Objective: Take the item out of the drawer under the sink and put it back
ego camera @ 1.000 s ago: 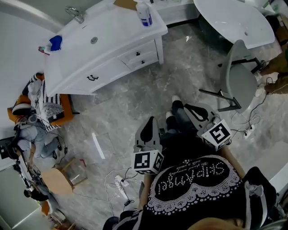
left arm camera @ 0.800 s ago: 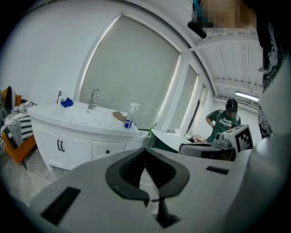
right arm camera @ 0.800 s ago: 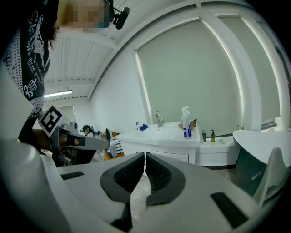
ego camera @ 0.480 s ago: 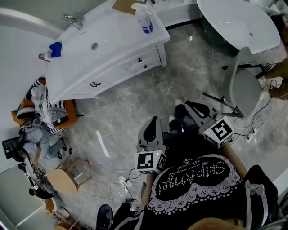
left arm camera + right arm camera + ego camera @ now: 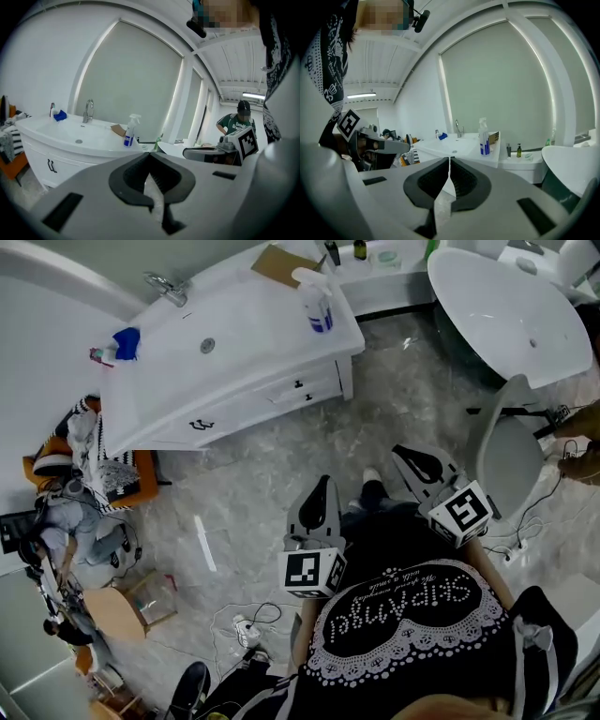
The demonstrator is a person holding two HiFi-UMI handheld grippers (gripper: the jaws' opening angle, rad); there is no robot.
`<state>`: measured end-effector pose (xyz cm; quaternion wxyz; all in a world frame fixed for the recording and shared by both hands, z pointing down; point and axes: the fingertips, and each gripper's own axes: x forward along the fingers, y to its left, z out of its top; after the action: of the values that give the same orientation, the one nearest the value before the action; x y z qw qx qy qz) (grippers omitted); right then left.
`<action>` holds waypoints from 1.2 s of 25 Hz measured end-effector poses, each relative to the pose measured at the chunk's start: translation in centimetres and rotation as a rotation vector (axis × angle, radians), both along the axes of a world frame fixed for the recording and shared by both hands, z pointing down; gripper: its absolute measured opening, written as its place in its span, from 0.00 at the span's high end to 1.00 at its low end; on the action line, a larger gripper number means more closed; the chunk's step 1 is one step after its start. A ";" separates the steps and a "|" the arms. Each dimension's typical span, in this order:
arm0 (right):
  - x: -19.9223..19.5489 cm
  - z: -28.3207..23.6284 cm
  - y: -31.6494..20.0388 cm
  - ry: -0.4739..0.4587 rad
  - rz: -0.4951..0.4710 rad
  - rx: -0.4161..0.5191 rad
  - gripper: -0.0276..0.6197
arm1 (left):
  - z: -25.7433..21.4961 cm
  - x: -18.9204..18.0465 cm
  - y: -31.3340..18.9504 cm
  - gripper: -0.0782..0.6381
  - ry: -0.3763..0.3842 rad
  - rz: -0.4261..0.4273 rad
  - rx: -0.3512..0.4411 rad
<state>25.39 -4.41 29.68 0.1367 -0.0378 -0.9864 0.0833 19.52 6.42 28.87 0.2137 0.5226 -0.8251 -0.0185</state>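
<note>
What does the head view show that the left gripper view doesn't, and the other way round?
Only the head view: the white chair, the two small drawers with dark knobs, and the cables on the floor.
Only the left gripper view: the tall frosted window behind the basin, and a person in a green shirt at the far right.
Both: the white sink cabinet, its tap, the spray bottle, and the marker cube on the right tongs.

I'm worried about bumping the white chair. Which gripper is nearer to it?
Right. The right gripper sits just left of the chair in the head view, apart from it; the left gripper is farther left, across the person's legs.
</note>
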 end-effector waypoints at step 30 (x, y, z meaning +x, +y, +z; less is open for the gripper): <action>-10.9 -1.1 -0.1 0.042 -0.048 0.029 0.92 | -1.4 -11.2 -1.0 0.88 0.053 -0.035 0.048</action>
<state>14.53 -4.51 28.57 0.1600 -0.0577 -0.9832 0.0665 8.37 5.38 27.42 0.2224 0.5123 -0.8276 -0.0560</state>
